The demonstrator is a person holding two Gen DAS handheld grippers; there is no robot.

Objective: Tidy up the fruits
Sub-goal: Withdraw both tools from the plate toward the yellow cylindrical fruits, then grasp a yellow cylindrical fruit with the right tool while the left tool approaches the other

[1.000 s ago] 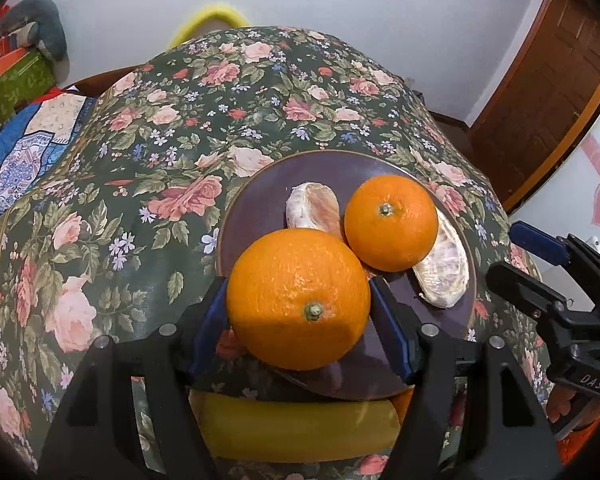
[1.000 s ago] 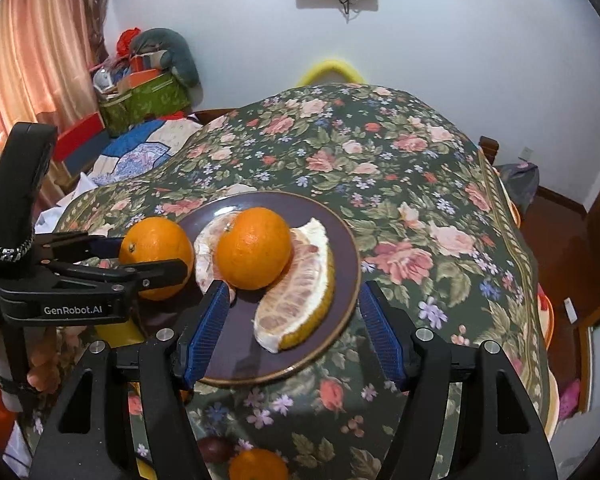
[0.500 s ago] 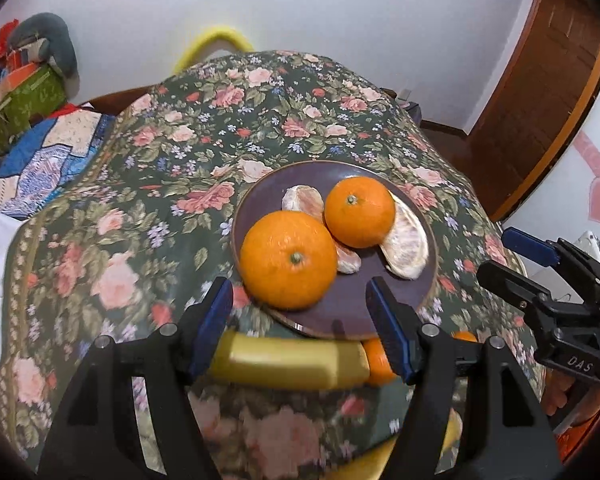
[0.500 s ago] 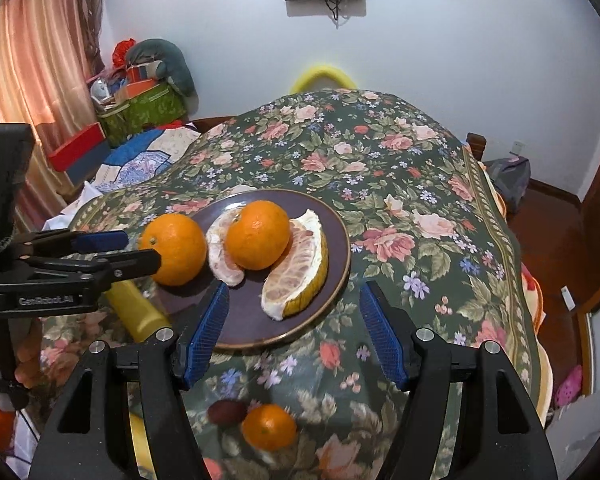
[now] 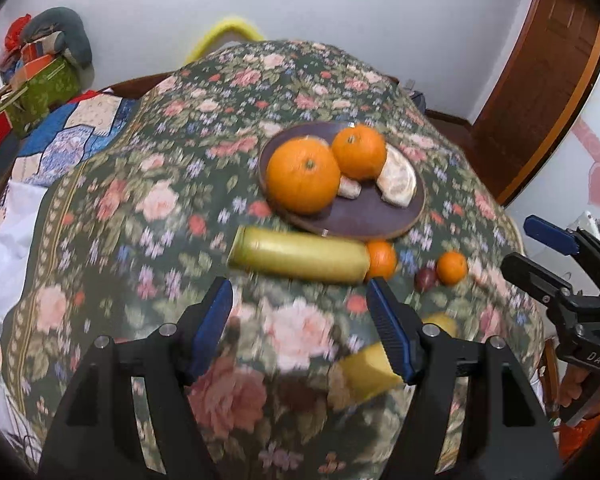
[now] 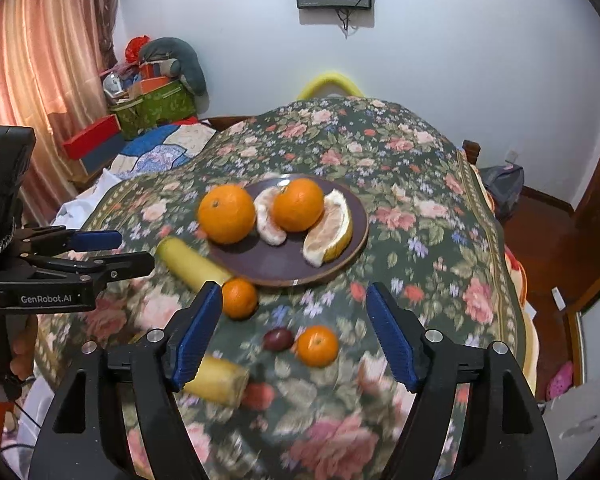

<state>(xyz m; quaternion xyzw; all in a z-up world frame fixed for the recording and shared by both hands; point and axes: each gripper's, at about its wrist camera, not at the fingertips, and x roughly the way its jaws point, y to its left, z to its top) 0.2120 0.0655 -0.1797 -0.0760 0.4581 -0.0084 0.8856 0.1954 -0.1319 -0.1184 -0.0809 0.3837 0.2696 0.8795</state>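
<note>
A dark plate point(image 5: 360, 220) point(image 6: 284, 264) on the floral tablecloth carries a large orange point(image 5: 303, 176) point(image 6: 227, 213), a smaller orange point(image 5: 359, 151) point(image 6: 298, 204), a pomelo wedge point(image 5: 398, 178) point(image 6: 330, 228) and a peeled segment point(image 6: 269, 220). My left gripper point(image 5: 298, 292) point(image 6: 134, 249) hangs open and empty, well back from the plate. My right gripper point(image 6: 293, 300) point(image 5: 528, 248) is opening, nothing between its fingers. Below it lie a small orange point(image 6: 317, 345) and a dark plum point(image 6: 278, 339).
A long yellow fruit point(image 5: 300, 256) point(image 6: 192, 264) lies in front of the plate with another small orange point(image 5: 381, 259) point(image 6: 239, 297) at its end. A yellow piece point(image 6: 216, 376) and something red point(image 6: 256, 396) lie nearer. The table edge drops off at right towards a wooden door point(image 5: 540, 92).
The large orange stood between my left jaws; now it rests on the plate and the left gripper has drawn back and up. The right gripper also pulled back, and its jaws widened.
</note>
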